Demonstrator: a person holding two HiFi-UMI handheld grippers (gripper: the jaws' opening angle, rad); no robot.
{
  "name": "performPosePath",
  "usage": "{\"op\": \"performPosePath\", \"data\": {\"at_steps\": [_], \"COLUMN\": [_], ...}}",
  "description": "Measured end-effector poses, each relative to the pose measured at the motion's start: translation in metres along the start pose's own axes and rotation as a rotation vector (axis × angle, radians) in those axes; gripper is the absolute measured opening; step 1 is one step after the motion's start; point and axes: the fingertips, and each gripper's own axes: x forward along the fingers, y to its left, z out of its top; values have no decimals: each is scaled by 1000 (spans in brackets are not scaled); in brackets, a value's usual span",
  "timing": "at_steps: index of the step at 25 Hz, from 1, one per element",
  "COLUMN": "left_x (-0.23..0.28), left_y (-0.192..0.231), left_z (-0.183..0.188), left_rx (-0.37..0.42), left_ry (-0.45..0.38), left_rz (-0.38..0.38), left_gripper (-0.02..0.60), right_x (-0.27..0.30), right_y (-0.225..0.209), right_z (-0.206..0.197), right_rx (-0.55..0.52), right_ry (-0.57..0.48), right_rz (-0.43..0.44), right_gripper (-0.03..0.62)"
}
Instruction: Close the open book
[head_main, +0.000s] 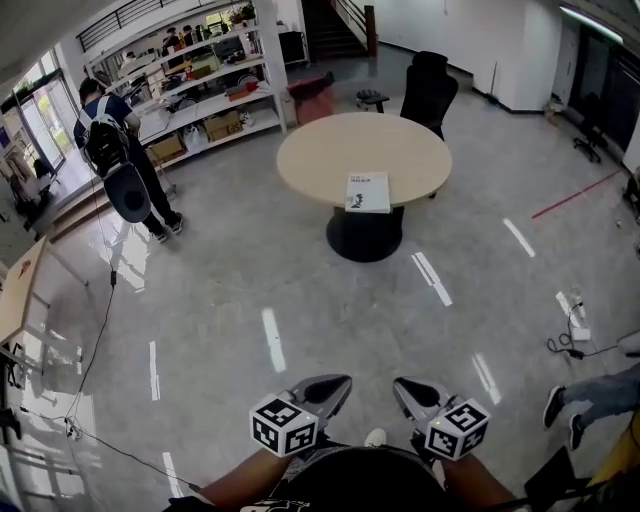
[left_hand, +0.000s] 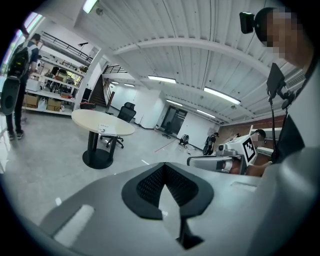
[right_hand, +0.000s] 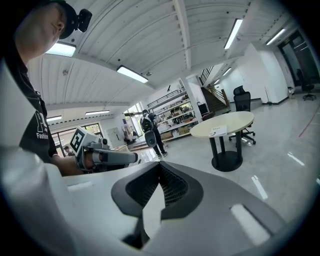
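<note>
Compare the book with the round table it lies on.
The book is white and rectangular; the table is beige and round. The book is far smaller, covering only a patch near the table's near edge. The book lies flat; the table stands on a black pedestal. Both are pale.

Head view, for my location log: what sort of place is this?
Probably an open office or lab hall: a round table bearing a book, stocked shelves, and an office chair.

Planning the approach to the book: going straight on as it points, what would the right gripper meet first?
Probably nothing near: open floor lies ahead of the right gripper. The left gripper sits just left of that line, the table right of it; depth is unclear.
</note>
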Motion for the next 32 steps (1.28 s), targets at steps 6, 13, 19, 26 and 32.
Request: {"op": "performPosePath", "data": {"at_steps": [6, 13, 19, 26, 32], "left_x": [34, 49, 68, 92, 89], "left_y": [-20, -3, 25, 65, 122], "left_z": [0, 7, 15, 69, 110], "left_rx": [56, -24, 5, 95, 124], "left_ry": [48, 60, 106, 83, 67], "left_rz": [32, 48, 21, -52, -108], "left_gripper": [8, 8, 8, 8, 8], "right_x": [-15, 4, 29, 64, 121], "right_y": [-35, -55, -75, -98, -96], "right_z": [-2, 0, 12, 41, 92], "right_rx": [40, 63, 62, 78, 27], "right_ry": [10, 20, 9, 1, -31], "right_rz": [34, 65, 30, -48, -100], "right_gripper": [5, 5, 5, 5, 5]}}
